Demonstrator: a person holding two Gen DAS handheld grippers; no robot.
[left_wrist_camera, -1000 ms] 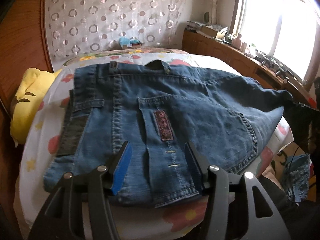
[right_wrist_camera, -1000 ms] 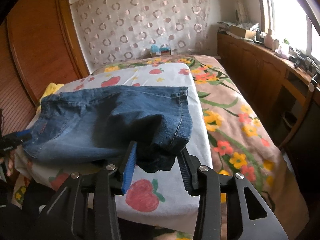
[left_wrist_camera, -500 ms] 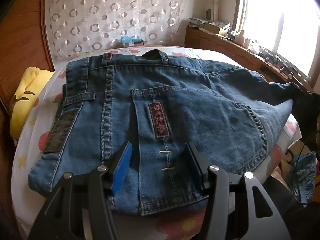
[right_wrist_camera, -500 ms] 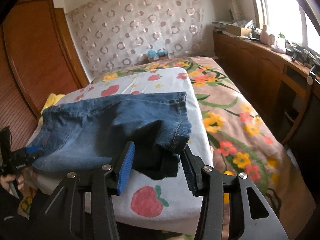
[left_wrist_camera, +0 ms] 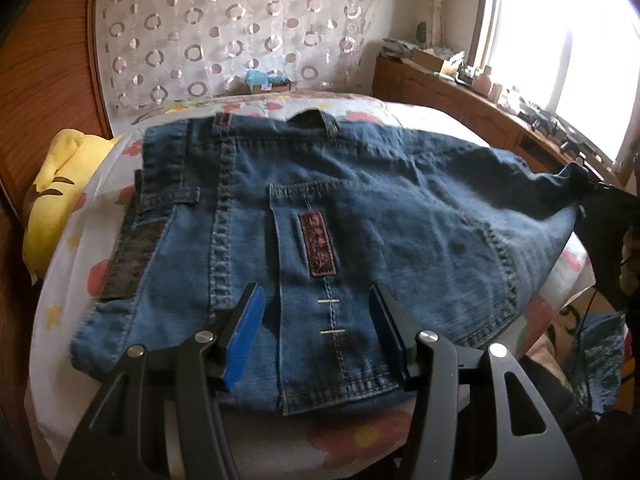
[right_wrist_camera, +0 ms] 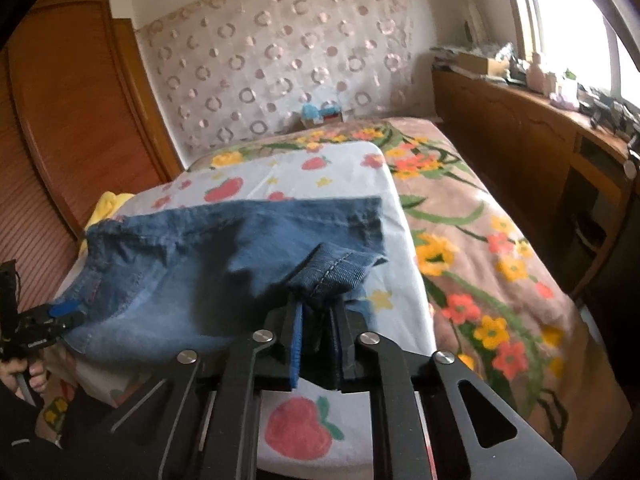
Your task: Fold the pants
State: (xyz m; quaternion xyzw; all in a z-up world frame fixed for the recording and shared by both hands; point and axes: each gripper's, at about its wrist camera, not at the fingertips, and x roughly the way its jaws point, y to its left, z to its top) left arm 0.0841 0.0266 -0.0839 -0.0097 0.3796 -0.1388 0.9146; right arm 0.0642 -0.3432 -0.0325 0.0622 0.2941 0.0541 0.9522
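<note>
Bed with strawberry-print sheet point(right_wrist_camera: 320, 172), jeans point(left_wrist_camera: 360, 208) spread flat.
Your right tool point(right_wrist_camera: 318, 320) has just closed, pinching the leg hem point(right_wrist_camera: 340, 268); your left tool point(left_wrist_camera: 316, 320) stands spread over the near edge.

I see the jeans point(left_wrist_camera: 360, 216) lying on the strawberry-print sheet point(right_wrist_camera: 304, 168), which serves as my landmark. They are blue denim, spread back side up across the sheet's near half. The waistband with its metal button lies toward the sheet's far edge. A back pocket with a dark red patch sits at the middle, and a dark strip runs along the side nearest the sheet's left edge. The leg end reaches toward the sheet's right edge, where one hem corner is bunched and lifted off the sheet, pinched up into a small peak, while the other hem lies flat behind it.
</note>
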